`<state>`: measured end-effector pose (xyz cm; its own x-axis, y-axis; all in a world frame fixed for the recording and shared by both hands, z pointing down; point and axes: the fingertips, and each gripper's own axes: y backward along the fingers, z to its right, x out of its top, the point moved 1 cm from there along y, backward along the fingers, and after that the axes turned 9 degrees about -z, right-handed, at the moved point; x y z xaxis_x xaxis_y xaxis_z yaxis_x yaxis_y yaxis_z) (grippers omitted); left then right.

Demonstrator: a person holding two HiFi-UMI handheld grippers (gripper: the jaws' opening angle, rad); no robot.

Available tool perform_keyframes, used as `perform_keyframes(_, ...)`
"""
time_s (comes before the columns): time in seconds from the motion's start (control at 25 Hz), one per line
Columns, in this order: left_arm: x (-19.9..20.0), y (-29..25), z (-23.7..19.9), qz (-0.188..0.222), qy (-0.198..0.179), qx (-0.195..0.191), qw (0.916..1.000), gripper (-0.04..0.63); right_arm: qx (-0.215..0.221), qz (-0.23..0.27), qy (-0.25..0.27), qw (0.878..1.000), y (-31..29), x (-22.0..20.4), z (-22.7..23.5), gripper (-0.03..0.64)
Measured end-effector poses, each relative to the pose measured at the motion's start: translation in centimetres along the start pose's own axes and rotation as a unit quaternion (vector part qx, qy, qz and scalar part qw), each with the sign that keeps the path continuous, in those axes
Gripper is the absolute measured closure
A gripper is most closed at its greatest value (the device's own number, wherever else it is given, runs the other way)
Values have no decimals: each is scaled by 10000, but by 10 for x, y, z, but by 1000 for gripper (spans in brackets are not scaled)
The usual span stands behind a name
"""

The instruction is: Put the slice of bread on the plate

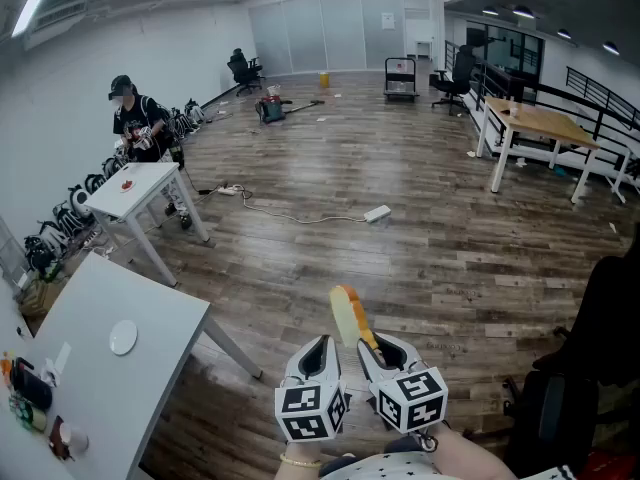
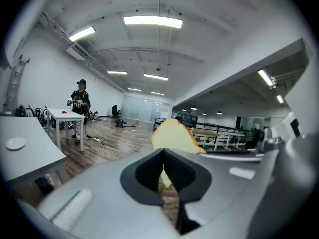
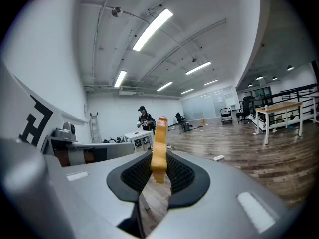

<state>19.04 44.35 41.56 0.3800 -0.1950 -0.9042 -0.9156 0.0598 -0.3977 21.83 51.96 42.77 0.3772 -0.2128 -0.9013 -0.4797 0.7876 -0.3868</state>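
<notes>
A slice of bread (image 1: 350, 316) with a yellow-brown crust stands upright and edge-on in my right gripper (image 1: 374, 352), whose jaws are shut on its lower end. In the right gripper view the bread (image 3: 159, 143) sticks up out of my right gripper (image 3: 158, 172). My left gripper (image 1: 318, 354) hangs just left of it, jaws together with nothing in them. The left gripper view shows the bread (image 2: 172, 136) beyond my left gripper (image 2: 164, 177). A small white plate (image 1: 123, 337) lies on the grey table (image 1: 150, 388) at lower left, and this plate (image 2: 16, 144) shows there too.
Both grippers hang over wooden floor, right of the grey table. Bottles and small items (image 1: 30, 393) crowd its left edge. A person (image 1: 135, 118) stands behind a small white table (image 1: 135, 186). A power strip (image 1: 377, 213) with cable lies on the floor. A black chair (image 1: 590, 368) is at right.
</notes>
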Motion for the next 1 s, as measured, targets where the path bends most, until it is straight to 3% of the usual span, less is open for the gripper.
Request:
perform_keyframes(0.32, -8, 21, -47, 18, 134, 152, 9998, 588, 145, -151, 90, 9997, -23, -6, -42, 534)
perform_keyframes(0.6, -21, 57, -113, 135, 430, 722, 9964, 588, 731, -245, 251, 9967, -57, -7, -102, 534)
perform_keyframes(0.8, -29, 94, -169, 229, 658, 1316, 9889, 588, 1381, -437, 400, 9886, -88, -14, -158, 534)
perform_keyframes(1.0, -36, 128, -233, 266, 1008, 2018, 9739, 588, 2017, -656, 640, 9752, -129, -11, -217, 534)
